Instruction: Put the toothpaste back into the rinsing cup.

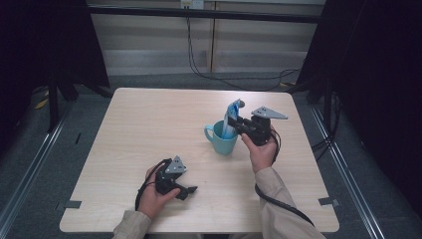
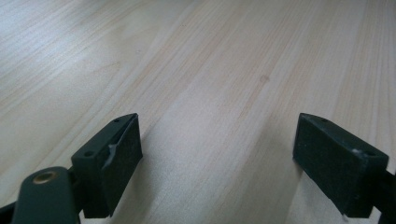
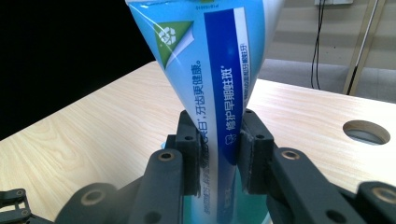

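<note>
Toothpaste tube (image 1: 231,118), blue and white with a green recycling triangle and Chinese print, stands upright with its lower end inside my teal mug (image 1: 222,138). Mug sits on the table (image 1: 149,119) right of centre, handle pointing toward nine o'clock in the high view.

Right gripper (image 1: 234,122) clenched on the tube: in the right gripper view both black pads (image 3: 190,149) press flat against the tube's (image 3: 212,93) narrow lower section, one on each side, the tube flaring wider above them toward twelve o'clock. Teal of the mug shows just under the jaws at six o'clock. My right hand (image 1: 262,149) grips the tool from the four o'clock side of the mug, grey three-cornered plate on top, cable trailing back along my sleeve.

Left gripper (image 1: 191,189) lies low over the table at roughly seven o'clock from the mug, well apart from it, my left hand (image 1: 154,195) wrapped around it. Jaws released and standing wide in the left gripper view (image 2: 217,163), bare wood grain between them, nothing touched.

A round hole (image 3: 366,132) in the tabletop shows at three o'clock in the right gripper view. Black cables hang against the far wall at twelve o'clock.
</note>
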Demonstrator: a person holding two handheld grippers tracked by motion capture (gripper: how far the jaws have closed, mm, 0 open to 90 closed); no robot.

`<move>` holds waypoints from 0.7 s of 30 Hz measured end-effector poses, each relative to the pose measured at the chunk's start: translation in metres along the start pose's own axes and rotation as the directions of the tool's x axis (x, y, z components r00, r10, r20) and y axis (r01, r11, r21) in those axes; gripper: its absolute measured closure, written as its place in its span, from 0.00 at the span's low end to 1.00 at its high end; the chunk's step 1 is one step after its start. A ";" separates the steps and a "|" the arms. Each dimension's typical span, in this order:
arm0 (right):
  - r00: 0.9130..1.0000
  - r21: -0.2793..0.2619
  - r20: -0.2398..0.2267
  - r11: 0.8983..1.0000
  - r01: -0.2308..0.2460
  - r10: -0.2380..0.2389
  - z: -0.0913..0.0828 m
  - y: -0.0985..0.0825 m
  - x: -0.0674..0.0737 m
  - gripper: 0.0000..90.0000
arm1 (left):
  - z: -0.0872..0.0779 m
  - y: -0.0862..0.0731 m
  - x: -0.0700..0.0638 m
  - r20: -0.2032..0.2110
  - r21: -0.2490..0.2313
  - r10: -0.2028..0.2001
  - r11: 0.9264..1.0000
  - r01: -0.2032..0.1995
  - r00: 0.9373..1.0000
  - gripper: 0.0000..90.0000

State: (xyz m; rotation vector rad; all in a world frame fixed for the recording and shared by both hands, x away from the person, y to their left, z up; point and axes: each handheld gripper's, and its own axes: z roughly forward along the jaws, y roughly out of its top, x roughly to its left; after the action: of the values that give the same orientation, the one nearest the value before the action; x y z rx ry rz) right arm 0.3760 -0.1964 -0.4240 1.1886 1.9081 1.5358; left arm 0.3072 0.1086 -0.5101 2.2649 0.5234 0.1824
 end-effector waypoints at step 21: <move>1.000 0.006 0.005 1.000 -0.029 0.028 0.005 0.001 -0.004 0.81 | 0.000 0.000 0.000 0.000 0.000 0.000 1.000 0.000 1.000 0.17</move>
State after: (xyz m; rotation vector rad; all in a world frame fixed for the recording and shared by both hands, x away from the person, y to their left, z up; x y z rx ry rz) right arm 0.3829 -0.1970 -0.4253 1.2261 1.9015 1.5415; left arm 0.3072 0.1086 -0.5101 2.2649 0.5236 0.1825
